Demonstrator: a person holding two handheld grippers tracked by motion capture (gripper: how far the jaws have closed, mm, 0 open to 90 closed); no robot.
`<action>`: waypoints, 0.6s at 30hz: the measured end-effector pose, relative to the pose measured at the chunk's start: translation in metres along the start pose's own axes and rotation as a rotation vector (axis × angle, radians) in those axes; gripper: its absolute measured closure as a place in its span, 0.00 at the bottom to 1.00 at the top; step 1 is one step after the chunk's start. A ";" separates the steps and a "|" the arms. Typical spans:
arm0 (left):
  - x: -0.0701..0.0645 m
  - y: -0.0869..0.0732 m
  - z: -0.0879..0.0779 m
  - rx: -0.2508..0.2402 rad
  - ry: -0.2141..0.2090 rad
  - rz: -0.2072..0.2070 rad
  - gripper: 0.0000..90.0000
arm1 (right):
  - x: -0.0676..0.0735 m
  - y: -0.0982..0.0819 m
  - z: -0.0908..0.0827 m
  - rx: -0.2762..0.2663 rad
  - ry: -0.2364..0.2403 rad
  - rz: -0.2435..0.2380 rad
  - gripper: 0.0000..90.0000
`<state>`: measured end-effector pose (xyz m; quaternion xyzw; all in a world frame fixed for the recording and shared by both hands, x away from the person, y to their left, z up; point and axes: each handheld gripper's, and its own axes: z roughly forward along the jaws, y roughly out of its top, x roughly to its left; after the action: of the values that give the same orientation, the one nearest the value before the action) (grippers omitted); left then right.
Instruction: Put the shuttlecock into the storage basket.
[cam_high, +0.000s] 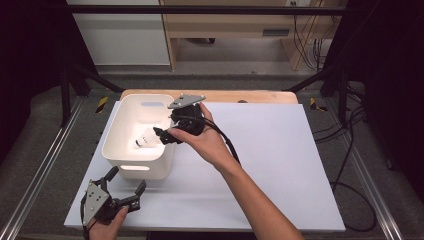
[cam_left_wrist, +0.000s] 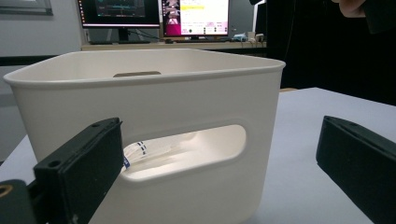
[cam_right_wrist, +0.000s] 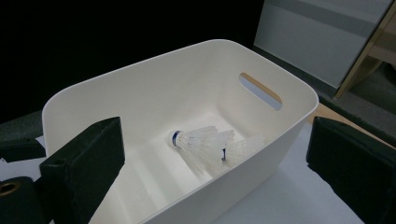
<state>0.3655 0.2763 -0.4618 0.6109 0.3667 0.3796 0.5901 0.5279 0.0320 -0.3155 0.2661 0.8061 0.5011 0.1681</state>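
A white plastic bin (cam_high: 131, 145) with cut-out handles is seen standing on the white tabletop (cam_high: 270, 165), at its left part. Two white shuttlecocks are seen lying on the bin floor: one with a blue-banded cork (cam_right_wrist: 198, 139) and a second (cam_right_wrist: 240, 148) just beside it, overlapping it, towards the near wall in the right gripper view. One shuttlecock (cam_high: 147, 139) is visible inside the bin in the high view, and feathers are glimpsed through the handle slot in the left gripper view.

The right tool (cam_high: 164, 136) is held over the bin's right rim, pointed into the bin; its jaws are spread wide and nothing is held between them. The left tool (cam_high: 126, 184) is held low on the tabletop just before the bin's near wall, its jaws wide apart and empty, aimed at the handle slot (cam_left_wrist: 187, 151).
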 end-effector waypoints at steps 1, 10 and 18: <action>0.000 0.000 0.000 0.000 -0.001 0.001 0.01 | -0.001 -0.001 0.000 0.001 -0.002 -0.001 0.06; 0.000 0.000 0.000 0.000 -0.001 0.000 0.01 | -0.011 -0.009 -0.006 0.005 -0.023 0.016 0.06; 0.000 0.000 0.000 0.000 -0.001 0.001 0.01 | -0.017 -0.014 -0.012 0.010 -0.033 0.024 0.06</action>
<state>0.3653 0.2763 -0.4618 0.6112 0.3664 0.3796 0.5901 0.5315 0.0083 -0.3233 0.2848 0.8025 0.4945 0.1741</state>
